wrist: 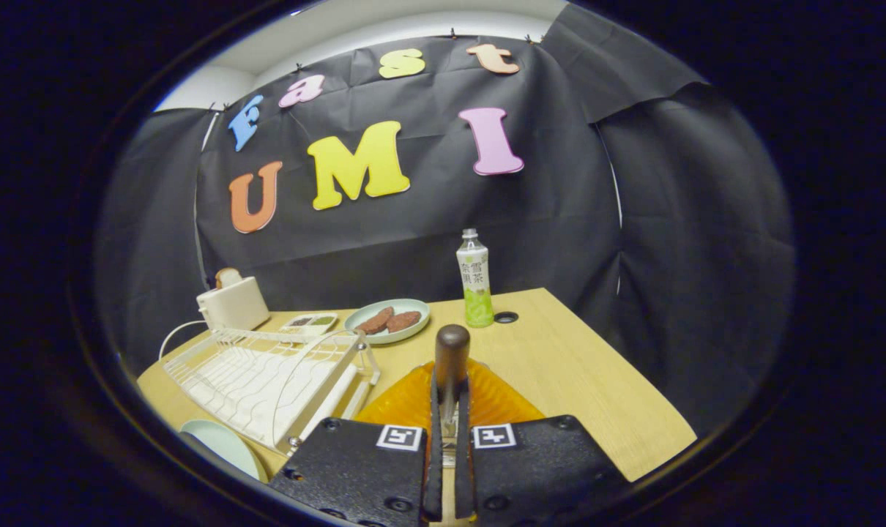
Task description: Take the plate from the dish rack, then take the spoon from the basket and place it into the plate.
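My gripper (449,417) is shut on the spoon (452,355), both fingers pressing its stem. The spoon's dark brown wooden handle stands upright above the fingertips. Right beneath and just ahead of the fingers lies the orange ribbed basket (406,402). The pale green plate (220,445) rests flat on the table to the left of the fingers, beside the near corner of the white wire dish rack (267,377). The rack holds no dishes. The spoon's bowl is hidden between the fingers.
Beyond the basket sits a second pale plate with brown patties (388,322), a small condiment tray (310,321) and a white toaster (232,301). A green drink bottle (475,282) stands by a cable hole (506,318). The wooden table's edge (633,410) runs along the right.
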Available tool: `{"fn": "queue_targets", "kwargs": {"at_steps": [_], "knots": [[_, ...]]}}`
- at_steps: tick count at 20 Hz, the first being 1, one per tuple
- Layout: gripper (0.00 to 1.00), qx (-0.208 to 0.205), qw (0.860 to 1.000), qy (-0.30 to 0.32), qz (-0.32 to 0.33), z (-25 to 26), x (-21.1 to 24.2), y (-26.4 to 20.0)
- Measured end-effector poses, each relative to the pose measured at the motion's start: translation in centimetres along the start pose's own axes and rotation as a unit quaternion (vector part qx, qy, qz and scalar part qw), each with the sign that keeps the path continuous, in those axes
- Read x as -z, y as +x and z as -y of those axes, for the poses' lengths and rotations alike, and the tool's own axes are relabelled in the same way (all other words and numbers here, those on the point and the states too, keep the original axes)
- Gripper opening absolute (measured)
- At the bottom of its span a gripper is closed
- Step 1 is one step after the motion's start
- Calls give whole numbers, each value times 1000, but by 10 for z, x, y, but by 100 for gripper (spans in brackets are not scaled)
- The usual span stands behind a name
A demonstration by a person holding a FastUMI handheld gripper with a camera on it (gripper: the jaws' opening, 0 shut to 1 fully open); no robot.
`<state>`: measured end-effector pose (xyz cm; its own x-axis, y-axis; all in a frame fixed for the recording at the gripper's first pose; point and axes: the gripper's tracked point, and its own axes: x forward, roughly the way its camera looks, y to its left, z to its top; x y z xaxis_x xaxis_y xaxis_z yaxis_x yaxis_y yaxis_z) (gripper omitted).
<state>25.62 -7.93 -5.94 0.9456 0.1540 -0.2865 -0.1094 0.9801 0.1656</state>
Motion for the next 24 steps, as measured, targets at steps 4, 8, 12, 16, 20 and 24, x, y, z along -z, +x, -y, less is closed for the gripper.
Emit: {"fn": "queue_targets", "kwargs": {"at_steps": [4,8,12,16,20,24], "knots": [[8,20,999,-22,21,-6,-27,-19],[8,40,997,-14,57,-14,-64,-56],[8,-1,997,2,79,-65,-78,-104],[8,-54,996,7,71,-123,-57,-138],[8,-95,994,12,52,-173,-20,-152],[8,-128,991,12,28,-215,27,-157]]}}
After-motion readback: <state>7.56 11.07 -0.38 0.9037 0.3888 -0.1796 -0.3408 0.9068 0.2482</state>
